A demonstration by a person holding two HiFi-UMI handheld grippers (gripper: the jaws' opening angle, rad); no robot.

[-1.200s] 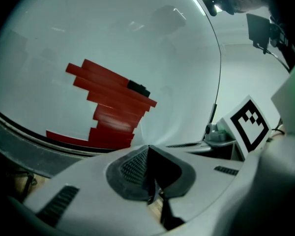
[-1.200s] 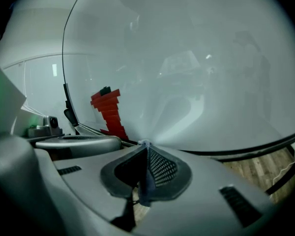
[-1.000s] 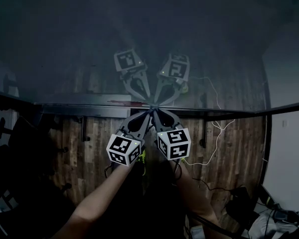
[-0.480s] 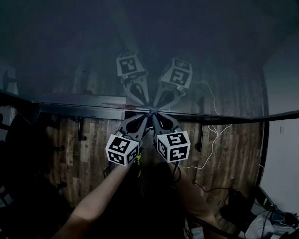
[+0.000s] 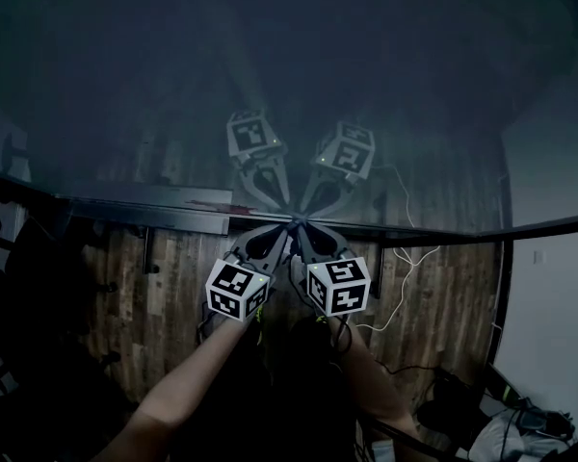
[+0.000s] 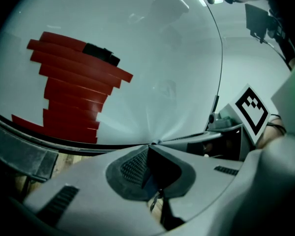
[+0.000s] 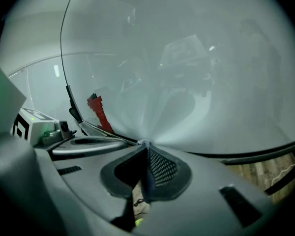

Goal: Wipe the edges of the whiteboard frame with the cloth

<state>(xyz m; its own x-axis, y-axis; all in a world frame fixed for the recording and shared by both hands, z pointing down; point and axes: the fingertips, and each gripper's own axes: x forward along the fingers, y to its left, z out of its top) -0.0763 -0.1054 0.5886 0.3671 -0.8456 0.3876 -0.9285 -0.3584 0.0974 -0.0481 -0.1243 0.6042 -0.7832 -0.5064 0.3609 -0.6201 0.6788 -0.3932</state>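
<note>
Centrally, the left gripper and right gripper are held side by side, tips met against the lower frame of the whiteboard. Both pairs of jaws are pressed together, with nothing seen between them. Red marking is seen on the board, left of the tips.

left gripper beside right gripper, touching whiteboard
</note>
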